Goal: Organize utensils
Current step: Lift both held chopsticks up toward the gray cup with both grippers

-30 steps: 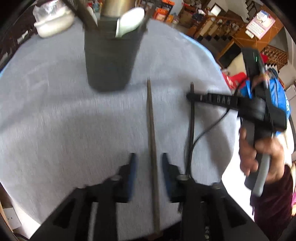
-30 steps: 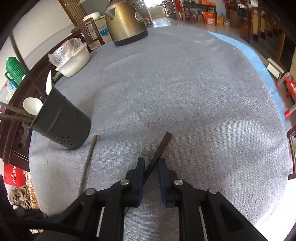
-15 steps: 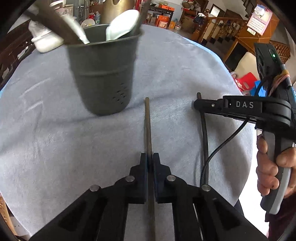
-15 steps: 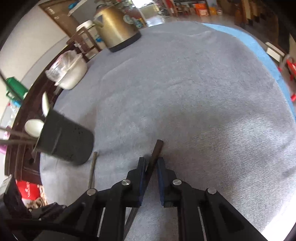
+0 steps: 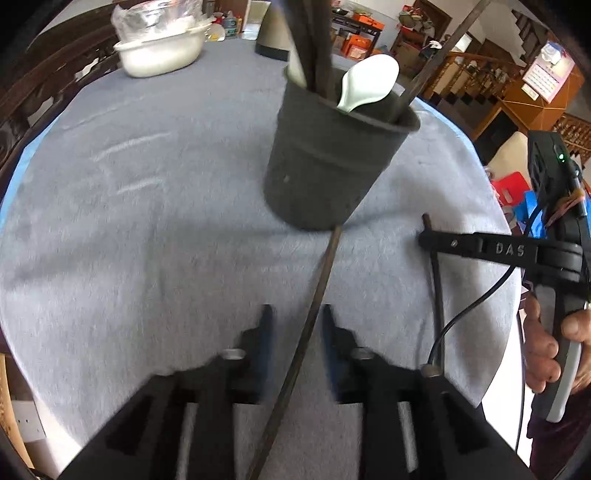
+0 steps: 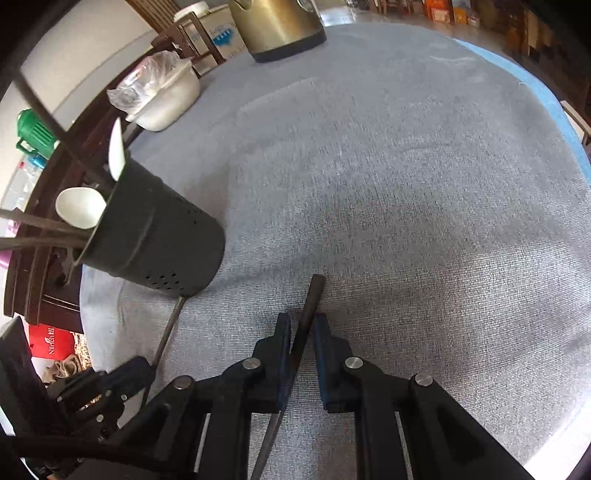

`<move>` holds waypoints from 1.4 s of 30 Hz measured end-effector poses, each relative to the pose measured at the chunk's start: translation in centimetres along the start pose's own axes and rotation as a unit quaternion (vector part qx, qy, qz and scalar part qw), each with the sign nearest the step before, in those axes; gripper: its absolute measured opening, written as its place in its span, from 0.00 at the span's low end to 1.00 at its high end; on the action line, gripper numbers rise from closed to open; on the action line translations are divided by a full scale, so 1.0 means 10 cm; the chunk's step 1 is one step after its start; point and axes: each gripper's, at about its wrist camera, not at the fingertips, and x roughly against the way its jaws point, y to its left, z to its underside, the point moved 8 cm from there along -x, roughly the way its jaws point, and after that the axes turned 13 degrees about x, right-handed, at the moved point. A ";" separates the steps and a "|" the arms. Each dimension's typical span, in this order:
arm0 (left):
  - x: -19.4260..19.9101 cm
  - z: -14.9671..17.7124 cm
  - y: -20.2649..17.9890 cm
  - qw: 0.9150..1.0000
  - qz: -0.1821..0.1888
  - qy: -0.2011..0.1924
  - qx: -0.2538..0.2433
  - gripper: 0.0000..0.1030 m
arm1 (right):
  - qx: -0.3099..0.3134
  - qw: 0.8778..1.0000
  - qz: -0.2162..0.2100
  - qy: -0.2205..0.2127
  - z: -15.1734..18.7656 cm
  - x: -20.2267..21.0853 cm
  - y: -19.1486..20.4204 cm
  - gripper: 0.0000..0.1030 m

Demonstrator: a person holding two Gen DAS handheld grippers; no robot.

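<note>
A dark perforated utensil holder point(image 5: 332, 166) stands on the grey cloth with a white spoon point(image 5: 369, 81) and several dark sticks in it. One dark chopstick point(image 5: 317, 295) lies on the cloth, its far tip at the holder's foot. My left gripper point(image 5: 296, 317) straddles it with its jaws opening, and the pads stand clear of it. To the right, my right gripper point(image 6: 302, 323) is shut on a second chopstick point(image 6: 312, 295), which crosses slantwise between the pads. That gripper point(image 5: 424, 236) and its chopstick point(image 5: 436, 280) also show from the side in the left wrist view.
A white bowl point(image 5: 162, 55) under plastic film sits at the table's far side, near a brass kettle point(image 6: 277, 26). A person's hand point(image 5: 543, 350) grips the right handle beyond the table's right edge. Dark wooden chairs line the left rim.
The left jaws closed on the lying chopstick half a second ago and have now parted again. The holder looms nearer and further right. The right gripper keeps its chopstick.
</note>
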 end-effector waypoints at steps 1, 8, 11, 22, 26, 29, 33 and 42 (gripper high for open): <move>-0.02 -0.04 -0.03 1.000 0.002 -0.003 -0.004 0.38 | -0.003 1.000 0.000 0.001 -0.02 -0.03 -0.02 0.15; -0.28 -0.17 -0.20 1.000 0.016 -0.009 -0.004 0.15 | 0.034 0.999 0.038 -0.010 -0.12 -0.06 0.06 0.12; -0.18 -0.13 -0.13 0.999 0.036 -0.023 0.004 0.08 | 0.039 0.998 0.035 -0.019 -0.10 -0.03 0.05 0.12; 0.59 -0.30 0.03 0.992 0.068 -0.107 0.028 0.05 | 0.067 0.988 0.017 -0.137 -0.23 0.70 0.30 0.08; 1.05 -0.40 0.15 0.983 0.079 -0.159 0.043 0.05 | 0.073 0.976 0.013 -0.206 -0.30 1.14 0.42 0.07; 1.44 -0.50 0.24 0.973 0.082 -0.211 0.049 0.05 | 0.084 0.956 0.012 -0.282 -0.33 1.51 0.54 0.07; 1.85 -0.60 0.27 0.956 0.078 -0.280 0.046 0.05 | 0.108 0.929 0.038 -0.352 -0.33 1.91 0.73 0.07; 1.96 -0.53 0.36 0.957 0.072 -0.280 0.035 0.05 | 0.059 0.991 -0.013 -0.118 -0.20 0.88 0.54 0.17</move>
